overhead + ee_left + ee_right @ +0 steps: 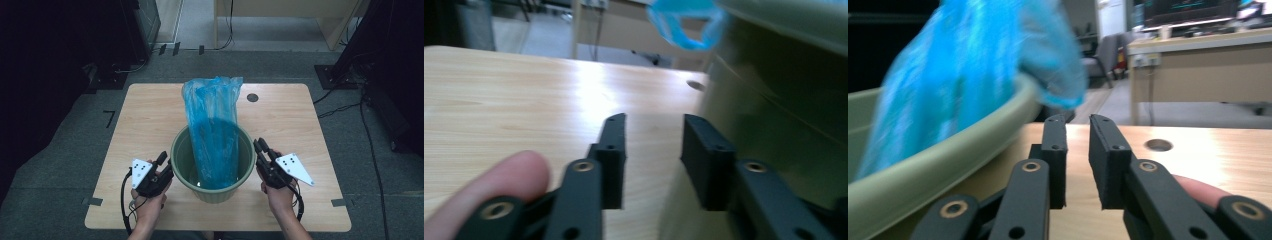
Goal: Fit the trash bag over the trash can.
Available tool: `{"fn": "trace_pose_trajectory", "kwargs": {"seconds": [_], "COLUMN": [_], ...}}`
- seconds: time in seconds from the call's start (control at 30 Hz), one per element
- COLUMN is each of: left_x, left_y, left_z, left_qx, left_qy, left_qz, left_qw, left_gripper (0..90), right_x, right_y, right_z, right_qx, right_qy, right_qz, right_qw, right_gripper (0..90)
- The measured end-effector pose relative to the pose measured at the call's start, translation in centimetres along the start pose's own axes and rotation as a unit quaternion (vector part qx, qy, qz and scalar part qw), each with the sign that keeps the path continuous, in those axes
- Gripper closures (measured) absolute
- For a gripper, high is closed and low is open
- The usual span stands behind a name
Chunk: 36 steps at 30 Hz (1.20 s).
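I see a green bin (212, 172) at the near middle of the table (140, 120), with a blue bag (212, 125) standing up out of it, well above the rim. My left gripper (164, 165) sits just beside the bin's left wall, jaws spread with nothing between them. My right gripper (262, 148) is just beside the right rim, jaws slightly apart, holding nothing.

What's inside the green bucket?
A blue plastic bag stands up inside the green bucket, sticking out well above its rim. You can't tell if anything is in the bag, and it covers most of the bucket's bottom.
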<state>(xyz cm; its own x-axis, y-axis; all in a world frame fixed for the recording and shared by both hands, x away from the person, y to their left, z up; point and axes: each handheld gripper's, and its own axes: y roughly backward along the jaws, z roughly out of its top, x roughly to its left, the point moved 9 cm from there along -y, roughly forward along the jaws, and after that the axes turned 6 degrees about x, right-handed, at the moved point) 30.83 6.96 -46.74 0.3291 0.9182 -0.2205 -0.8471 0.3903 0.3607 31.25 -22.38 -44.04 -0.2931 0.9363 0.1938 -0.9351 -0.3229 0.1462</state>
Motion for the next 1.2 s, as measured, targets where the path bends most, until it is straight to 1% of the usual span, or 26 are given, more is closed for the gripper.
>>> {"fn": "trace_pose_trajectory", "kwargs": {"seconds": [0.07, 0.1, 0.13, 0.17, 0.2, 0.23, 0.27, 0.3, 0.33, 0.37, 0.4, 0.43, 0.5, 0.57, 0.63, 0.67, 0.73, 0.77, 0.87, 0.93, 0.97, 1.07, 1.1, 1.13, 1.17, 1.2], "left_x": [0.3, 0.7, 0.7, 0.9, 0.9, 1.1, 1.1, 1.3, 1.5, 1.5, 1.5, 1.6, 1.8, 2.0, 2.1, 2.1, 2.2, 2.2, 2.0, 1.9, 1.7, 1.3, 1.2, 1.0, 1.0, 0.8], "left_y": [0.1, 0.2, 0.2, 0.2, 0.2, 0.4, 0.4, 0.5, 0.7, 0.7, 0.8, 0.9, 1.2, 1.3, 1.5, 1.5, 1.7, 1.9, 2.0, 2.1, 2.2, 2.2, 2.3, 2.3, 2.3, 2.3], "left_z": [0.4, 0.7, 0.7, 1.1, 1.1, 1.8, 1.8, 2.1, 3.0, 3.0, 3.4, 3.8, 4.5, 5.0, 5.5, 5.7, 6.1, 6.5, 7.0, 7.5, 8.1, 8.7, 9.0, 9.6, 9.6, 9.9], "left_qx": [-0.006, -0.01, -0.01, -0.02, -0.02, -0.04, -0.04, -0.048, -0.062, -0.062, -0.07, -0.078, -0.088, -0.097, -0.102, -0.104, -0.108, -0.111, -0.117, -0.127, -0.134, -0.141, -0.143, -0.149, -0.149, -0.151], "left_qy": [0.004, 0.004, 0.004, 0.005, 0.005, 0.008, 0.008, 0.01, 0.012, 0.012, 0.011, 0.01, 0.009, 0.013, 0.016, 0.019, 0.021, 0.019, 0.013, 0.012, 0.009, 0.007, 0.006, 0.003, 0.003, 0.002], "left_qz": [0.002, 0.012, 0.012, 0.016, 0.016, 0.017, 0.017, 0.021, 0.02, 0.02, 0.018, 0.02, 0.022, 0.022, 0.023, 0.022, 0.022, 0.022, 0.025, 0.027, 0.027, 0.026, 0.026, 0.025, 0.025, 0.022], "left_qw": [1.0, 0.9999, 0.9999, 0.9997, 0.9997, 0.999, 0.999, 0.9986, 0.9978, 0.9978, 0.9973, 0.9967, 0.9958, 0.9949, 0.9944, 0.9942, 0.9937, 0.9934, 0.9927, 0.9915, 0.9906, 0.9896, 0.9893, 0.9886, 0.9886, 0.9883], "left_gripper": [53.4, 48.9, 47.9, 46.6, 44.8, 44.5, 44.4, 44.4, 43.0, 42.0, 40.7, 40.7, 39.6, 38.6, 38.3, 37.6, 37.0, 36.6, 35.4, 34.7, 33.4, 31.4, 30.4, 30.2, 30.2, 30.2], "right_x": [-0.8, -1.2, -1.2, -1.2, -1.2, -1.1, -1.1, -0.9, -0.3, -0.3, 0.3, 0.3, 0.9, 1.5, 1.8, 2.1, 2.2, 2.6, 2.9, 2.9, 3.2, 3.4, 3.5, 3.4, 3.4, 3.4], "right_y": [-0.1, -0.1, -0.2, -0.3, -0.4, -0.5, -0.5, -0.6, -1.1, -1.1, -1.7, -1.7, -2.3, -3.0, -3.5, -4.3, -4.6, -5.2, -5.9, -6.2, -6.9, -7.6, -8.3, -8.7, -8.7, -9.0], "right_z": [0.8, 1.8, 2.4, 2.9, 3.5, 4.0, 4.0, 4.5, 5.6, 5.6, 6.8, 6.8, 7.8, 8.4, 8.9, 9.4, 9.7, 10.2, 11.0, 11.1, 11.2, 11.4, 11.5, 11.5, 11.5, 11.4], "right_qx": [-0.006, -0.016, -0.019, -0.023, -0.029, -0.031, -0.031, -0.032, -0.032, -0.032, -0.034, -0.034, -0.035, -0.027, -0.025, -0.017, -0.014, -0.001, 0.011, 0.012, 0.025, 0.036, 0.053, 0.068, 0.068, 0.077], "right_qy": [-0.006, -0.012, -0.011, -0.01, -0.01, -0.012, -0.012, -0.012, -0.008, -0.008, 0.0, 0.0, 0.001, 0.0, 0.004, 0.006, 0.008, 0.015, 0.014, 0.013, 0.008, 0.001, -0.018, -0.027, -0.027, -0.031], "right_qz": [-0.01, -0.016, -0.02, -0.022, -0.02, -0.017, -0.017, -0.013, -0.005, -0.005, 0.001, 0.001, 0.013, 0.031, 0.034, 0.045, 0.049, 0.065, 0.076, 0.075, 0.077, 0.082, 0.093, 0.093, 0.093, 0.094], "right_qw": [0.9999, 0.9997, 0.9996, 0.9994, 0.9993, 0.9993, 0.9993, 0.9993, 0.9995, 0.9995, 0.9994, 0.9994, 0.9993, 0.9991, 0.9991, 0.9988, 0.9987, 0.9977, 0.997, 0.997, 0.9967, 0.996, 0.9941, 0.993, 0.993, 0.9921], "right_gripper": [75.5, 74.9, 74.4, 73.8, 73.2, 72.3, 72.3, 71.0, 69.2, 69.2, 65.9, 65.9, 62.8, 60.4, 59.7, 59.7, 59.9, 60.7, 60.4, 60.3, 59.2, 59.3, 60.5, 62.6, 62.6, 65.4]}}
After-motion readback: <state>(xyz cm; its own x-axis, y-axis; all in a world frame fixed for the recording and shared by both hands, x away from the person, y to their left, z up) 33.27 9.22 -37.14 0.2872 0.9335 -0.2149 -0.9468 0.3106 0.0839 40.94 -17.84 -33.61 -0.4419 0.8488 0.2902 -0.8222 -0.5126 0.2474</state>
